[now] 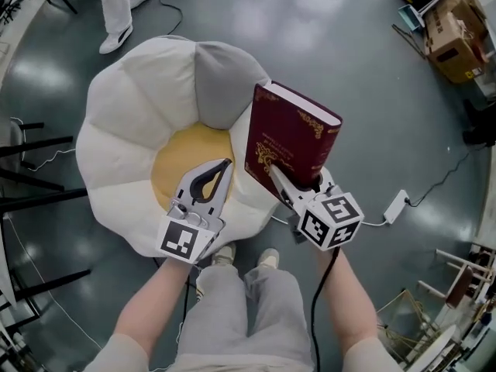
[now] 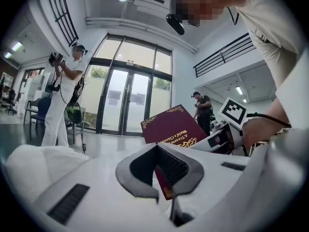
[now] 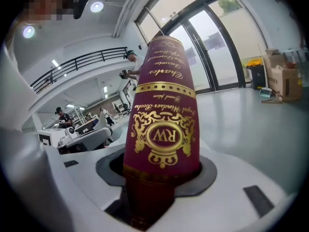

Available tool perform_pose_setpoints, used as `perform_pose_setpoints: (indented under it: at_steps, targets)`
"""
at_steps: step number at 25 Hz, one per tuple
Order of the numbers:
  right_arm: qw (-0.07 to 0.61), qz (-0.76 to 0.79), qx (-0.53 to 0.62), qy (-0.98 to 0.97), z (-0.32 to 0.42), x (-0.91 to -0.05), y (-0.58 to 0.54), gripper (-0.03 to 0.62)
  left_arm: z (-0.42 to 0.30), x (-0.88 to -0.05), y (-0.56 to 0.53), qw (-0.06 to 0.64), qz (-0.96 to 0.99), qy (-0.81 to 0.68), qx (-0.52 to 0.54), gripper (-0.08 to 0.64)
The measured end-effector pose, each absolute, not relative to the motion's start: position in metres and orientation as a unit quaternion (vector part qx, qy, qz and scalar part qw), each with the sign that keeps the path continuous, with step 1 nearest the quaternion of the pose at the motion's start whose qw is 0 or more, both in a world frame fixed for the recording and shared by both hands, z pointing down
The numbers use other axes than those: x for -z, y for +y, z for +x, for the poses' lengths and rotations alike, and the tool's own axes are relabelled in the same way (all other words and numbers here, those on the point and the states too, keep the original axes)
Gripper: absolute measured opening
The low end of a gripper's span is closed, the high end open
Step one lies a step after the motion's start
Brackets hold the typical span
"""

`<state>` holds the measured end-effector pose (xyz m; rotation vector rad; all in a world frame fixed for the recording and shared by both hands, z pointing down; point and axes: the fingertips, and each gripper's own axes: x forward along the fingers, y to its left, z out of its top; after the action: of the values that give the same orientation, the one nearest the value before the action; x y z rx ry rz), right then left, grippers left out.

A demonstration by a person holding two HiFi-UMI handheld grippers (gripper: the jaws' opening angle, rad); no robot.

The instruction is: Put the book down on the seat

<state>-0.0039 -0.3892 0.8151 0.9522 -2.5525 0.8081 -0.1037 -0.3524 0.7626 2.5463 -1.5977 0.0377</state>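
centre-right, the right claw (image 1: 291, 184) grips the maroon book (image 1: 291, 142) upright above the flower-shaped seat (image 1: 124, 130), while the left claw (image 1: 225, 166) is clenched, empty.

The maroon, gold-tooled book (image 1: 291, 142) stands near upright in the right tool (image 1: 294, 183), above the seat (image 1: 116, 130) at its 3 o'clock rim. The seat is a white petal cushion with a yellow centre and one grey petal at 12 o'clock.

white left gripper (image 1: 226, 163), marker cube (image 1: 186, 240), beige trousers (image 1: 232, 316)
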Motion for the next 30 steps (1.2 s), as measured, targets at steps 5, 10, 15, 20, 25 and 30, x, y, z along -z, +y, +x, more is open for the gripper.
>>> perform_pose_setpoints:
  at_steps: [5,10,15,20,25,30]
  targets:
    - [0.145,0.309,-0.365,-0.866,-0.009,-0.921,-0.395,0.229,-0.098,-0.857,-0.354,0.090,0.841,-0.532,-0.039,0.003]
    - [0.167,0.297,-0.402,-0.850,-0.012,-1.009,-0.389,0.229,-0.096,-0.930,-0.350,0.118,0.834,-0.537,-0.046,0.003]
    - [0.172,0.300,-0.434,-0.832,-0.015,-1.058,-0.384,0.229,-0.088,-0.962,-0.346,0.139,0.830,-0.538,-0.046,0.003]
    - [0.216,0.315,-0.408,-0.829,-0.006,-1.093,-0.382,0.257,-0.081,-0.979,-0.342,0.146,0.832,-0.533,-0.037,0.003]
    - [0.267,0.363,-0.344,-0.824,0.014,-1.101,-0.391,0.375,-0.080,-0.978,-0.340,0.146,0.835,-0.530,-0.038,0.003]
    - [0.310,0.409,-0.294,-0.806,0.042,-1.090,-0.392,0.423,-0.073,-0.964,-0.336,0.147,0.840,-0.521,-0.040,0.003]
